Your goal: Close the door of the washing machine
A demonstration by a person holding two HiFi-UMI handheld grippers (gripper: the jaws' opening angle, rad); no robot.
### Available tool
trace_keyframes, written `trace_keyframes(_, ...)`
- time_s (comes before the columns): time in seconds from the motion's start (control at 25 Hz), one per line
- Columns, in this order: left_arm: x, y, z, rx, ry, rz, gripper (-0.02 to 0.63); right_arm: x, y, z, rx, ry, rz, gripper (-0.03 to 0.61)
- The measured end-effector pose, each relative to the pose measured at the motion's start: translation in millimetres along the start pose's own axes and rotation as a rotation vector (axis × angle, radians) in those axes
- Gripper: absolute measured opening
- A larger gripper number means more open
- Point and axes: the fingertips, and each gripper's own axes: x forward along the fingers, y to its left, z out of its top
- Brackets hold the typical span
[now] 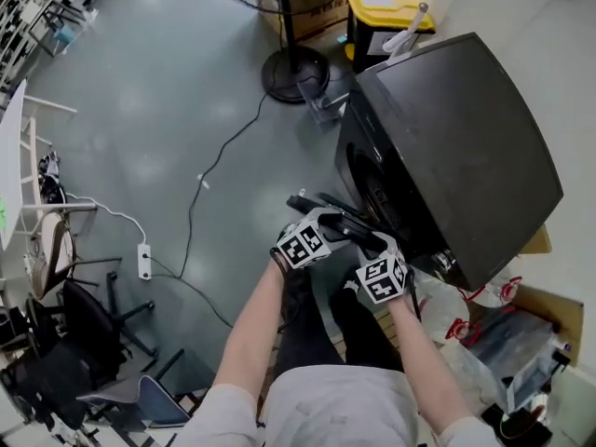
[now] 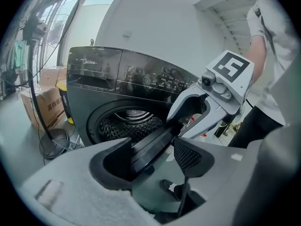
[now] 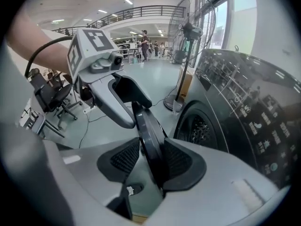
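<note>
Workshop floor [image 1: 140, 110], fan & cables behind. Washing machine [image 1: 466, 138] door [image 3: 146, 121] stood open, well off drum. Right gripper [image 3: 151, 155] fingers clamped on door rim. Left gripper [image 2: 150, 157] fingers spread wide, rim btw them, no squeeze. Whole swing shut & latch prob. left.
</note>
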Motion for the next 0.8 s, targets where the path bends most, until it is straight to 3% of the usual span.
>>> trace_keyframes(0.12, 6, 6, 5, -0.005, 0.010, -0.040, 0.288, 4, -9, 2, 0.068, 0.039, -0.047, 0.166)
trace_keyframes(0.48, 15, 34, 24, 0.077, 0.072, -0.168, 0.268, 16, -34, 14, 0.264, 0.088, -0.188, 0.184)
trace_keyframes(0.8, 33, 44, 45, 0.095, 0.057, -0.172, 0.278, 17, -59, 14, 0.321, 0.101, -0.275, 0.196)
